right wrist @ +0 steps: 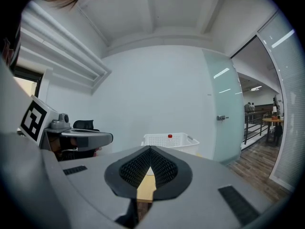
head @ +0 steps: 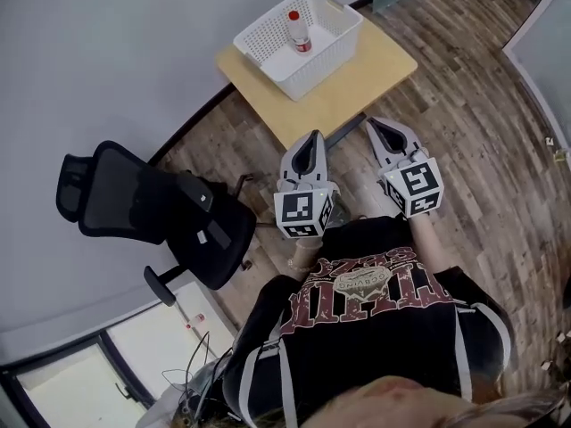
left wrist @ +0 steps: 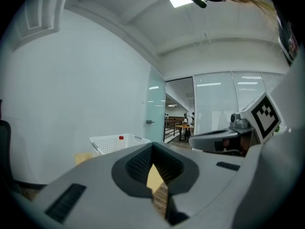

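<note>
My left gripper (head: 311, 138) and right gripper (head: 374, 124) hover side by side above the wooden floor, just short of a small light-wood table (head: 368, 77). Both are shut with nothing between their jaws. On the table stands a white perforated basket (head: 335, 47) holding an upright clear bottle with a red cap (head: 297, 29). In the left gripper view the closed jaw tips (left wrist: 152, 147) point toward the basket (left wrist: 107, 144), with the red cap (left wrist: 121, 138) showing above its rim. The right gripper view shows its closed tips (right wrist: 150, 149) aimed at the same basket (right wrist: 162, 141).
A black office chair (head: 143, 208) stands to the left by the pale wall. Wood flooring spreads to the right of the table. A frosted glass door (right wrist: 224, 113) lies to the right of the basket, with a railing and distant people beyond.
</note>
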